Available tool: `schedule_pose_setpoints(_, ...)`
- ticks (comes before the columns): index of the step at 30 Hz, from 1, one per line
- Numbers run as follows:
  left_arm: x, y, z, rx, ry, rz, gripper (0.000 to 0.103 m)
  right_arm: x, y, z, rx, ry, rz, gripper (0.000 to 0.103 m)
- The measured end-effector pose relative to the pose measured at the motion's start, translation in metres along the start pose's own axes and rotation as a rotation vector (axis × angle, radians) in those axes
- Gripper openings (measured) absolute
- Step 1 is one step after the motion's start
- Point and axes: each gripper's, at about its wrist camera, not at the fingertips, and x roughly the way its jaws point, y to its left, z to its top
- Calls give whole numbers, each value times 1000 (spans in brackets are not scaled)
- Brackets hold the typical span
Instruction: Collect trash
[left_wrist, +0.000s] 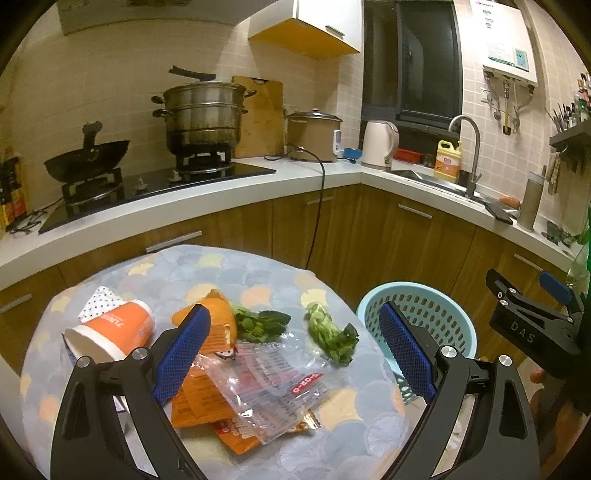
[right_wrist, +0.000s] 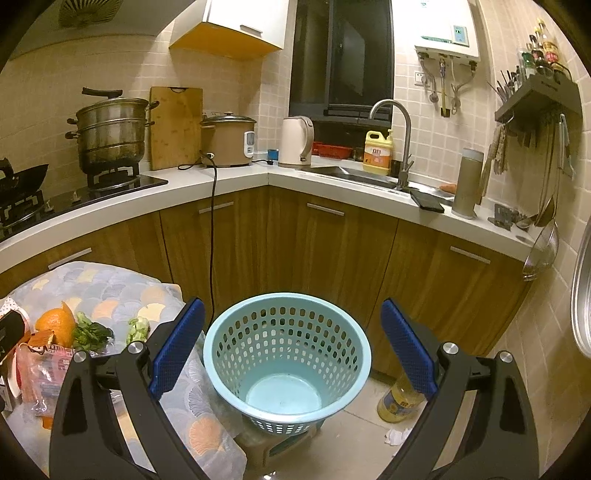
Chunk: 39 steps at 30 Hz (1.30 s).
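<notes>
Trash lies on a small table with a scallop-pattern cloth (left_wrist: 236, 266): an orange paper cup (left_wrist: 110, 330) on its side, orange peel (left_wrist: 219, 317), two clumps of green leaves (left_wrist: 260, 323) (left_wrist: 332, 336), and a clear plastic wrapper (left_wrist: 266, 387) over orange packaging. My left gripper (left_wrist: 295, 350) hovers open above the wrapper, holding nothing. A light blue perforated basket (right_wrist: 286, 365) stands empty to the right of the table. My right gripper (right_wrist: 291, 347) is open over the basket, empty; it also shows at the right edge of the left wrist view as the right gripper (left_wrist: 532, 321).
Wooden cabinets under a white L-shaped counter (right_wrist: 240, 181) close in behind. A black cable (right_wrist: 212, 240) hangs down past the table. On the floor by the basket stand a yellow bottle (right_wrist: 400, 402) and a crumpled paper scrap (right_wrist: 399, 435). Stove, pots, kettle and sink line the counter.
</notes>
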Motion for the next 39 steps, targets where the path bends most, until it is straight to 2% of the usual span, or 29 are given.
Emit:
schedule_pose_setpoints(15, -2, 18, -2, -39, -8, 35, 90, 1, 13, 1, -8, 13, 23, 91)
schedule_pose_setpoints(20, -4, 31, -3, -69, -8, 57, 90, 1, 21, 2, -13, 20, 58, 91)
schedule_pose_setpoints(27, -20, 71, -6, -134, -34, 167, 90, -1, 47, 1, -66, 7, 106, 91)
schedule_pose_setpoints(32, -33, 123, -18, -216, -19, 279, 90, 3, 72, -10, -139, 17, 173, 69)
schedule_pose_setpoints(34, -36, 148, -27, -263, -3, 325, 90, 12, 82, -16, -153, 66, 216, 56)
schedule_pose_setpoints(35, -37, 159, -31, -280, 7, 342, 90, 17, 87, -19, -159, 84, 232, 52)
schedule_pose_setpoints(36, -39, 172, -36, -298, 20, 358, 90, 21, 92, -20, -171, 98, 243, 41)
schedule_pose_setpoints(37, -40, 183, -40, -317, 30, 362, 90, 24, 96, -22, -181, 107, 249, 32)
schedule_pose_setpoints(39, -41, 207, -49, -384, 58, 335, 89, 29, 103, -26, -197, 120, 259, 30)
